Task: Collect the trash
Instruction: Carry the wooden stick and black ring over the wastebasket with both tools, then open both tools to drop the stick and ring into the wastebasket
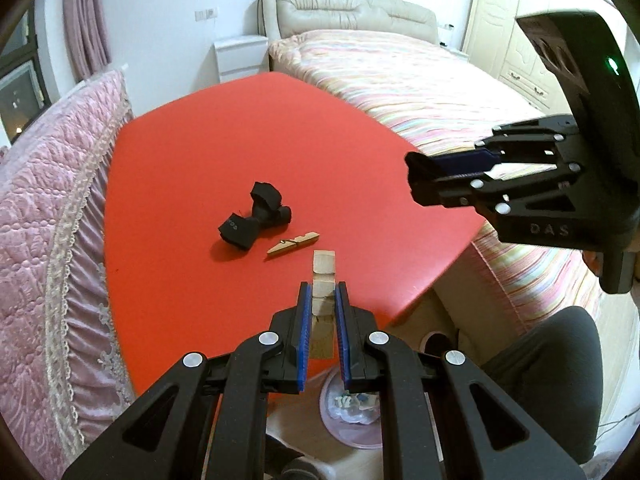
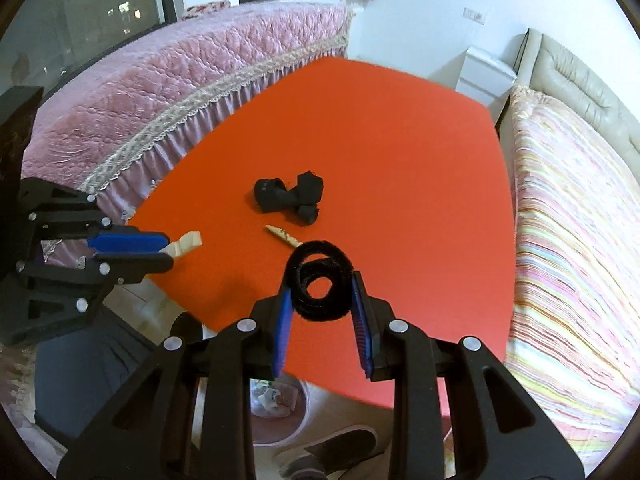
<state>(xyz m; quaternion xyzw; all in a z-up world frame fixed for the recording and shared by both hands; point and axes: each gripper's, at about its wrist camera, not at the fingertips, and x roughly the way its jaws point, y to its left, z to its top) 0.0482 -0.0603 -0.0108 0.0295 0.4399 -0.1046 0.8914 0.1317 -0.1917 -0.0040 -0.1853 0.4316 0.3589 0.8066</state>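
Holding one piece of trash in each gripper, I judge the step in hand to be the carry to the bin. My left gripper (image 1: 323, 300) is clamped on a pale wooden strip (image 1: 323, 280), which sticks forward past the pads over the near edge of the red table (image 1: 280, 128). My right gripper (image 2: 322, 300) is clenched on a coiled black fuzzy strip (image 2: 320, 280), held above the same near edge. Both items are off the surface.

Remaining on the table, near its middle: a crumpled black fabric piece (image 2: 290, 198) and, just beside it on the near side, a wooden clothespin (image 1: 294, 243). They appear apart, though narrowly.

A pink bin (image 2: 276, 416) with scraps already inside sits on the floor below the near edge. The next move calls for drawing both grippers back beyond the edge, lowering them over the bin's mouth and letting go, then returning for the two remaining items.
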